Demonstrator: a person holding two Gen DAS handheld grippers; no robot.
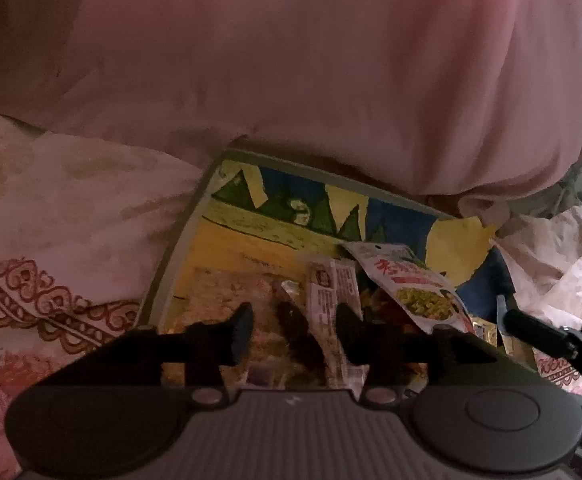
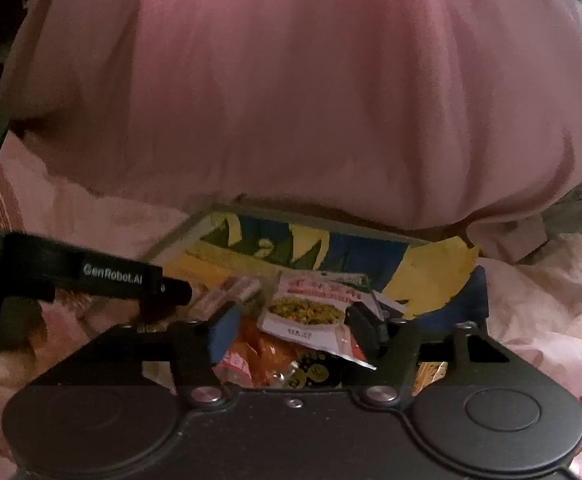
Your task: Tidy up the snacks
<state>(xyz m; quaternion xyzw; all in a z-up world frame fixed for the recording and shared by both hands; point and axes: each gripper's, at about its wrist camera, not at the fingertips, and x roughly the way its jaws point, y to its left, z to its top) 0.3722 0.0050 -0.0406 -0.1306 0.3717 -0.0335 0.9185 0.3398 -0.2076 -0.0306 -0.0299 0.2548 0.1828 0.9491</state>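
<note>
Inside painted tray, snack packets lie piled.

The pink garment is covering the far edge of the painted board at 12 o'clock. The right gripper body is hiding the lower part of the orange packet. Print on the white pouch is blurring beyond reading.
</note>
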